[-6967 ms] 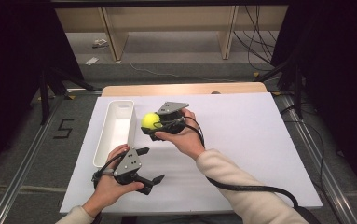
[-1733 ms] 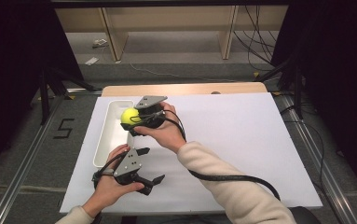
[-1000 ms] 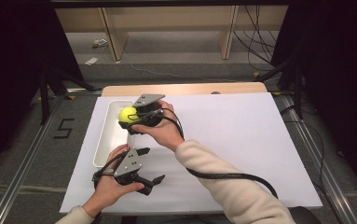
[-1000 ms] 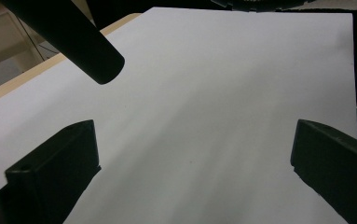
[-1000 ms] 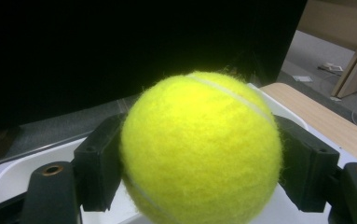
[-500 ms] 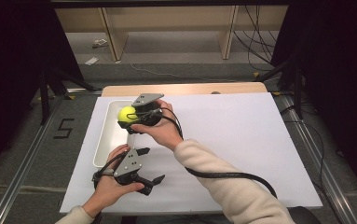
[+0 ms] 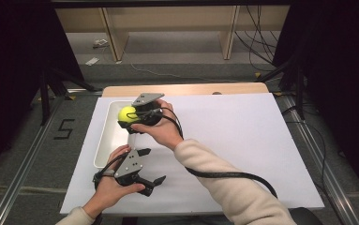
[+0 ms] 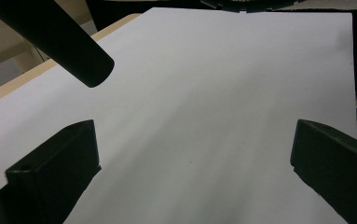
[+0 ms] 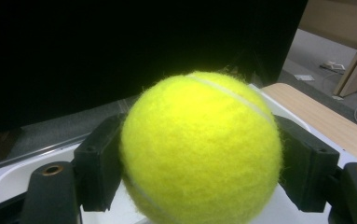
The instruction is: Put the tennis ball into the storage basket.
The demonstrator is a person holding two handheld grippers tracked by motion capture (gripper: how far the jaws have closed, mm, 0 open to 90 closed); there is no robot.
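A yellow tennis ball hangs over the far part of a white rectangular tray at the left of the table. My right gripper is shut on it, both black pads pressed against the tennis ball, with the tray under it. Near the table's front edge my left gripper rests low on the white sheet, held in a hand. Its jaws stand wide apart with only bare white sheet between them.
The white sheet covers most of the wooden table. A thick black cable trails from the right gripper across the front of the sheet. Dark stands and metal rails flank the table. Wooden shelf legs stand beyond it.
Seven seconds ago the right gripper held the ball beside the tray; it has since carried it left over the tray. Within the last second nothing visibly moved. The left gripper stayed put.
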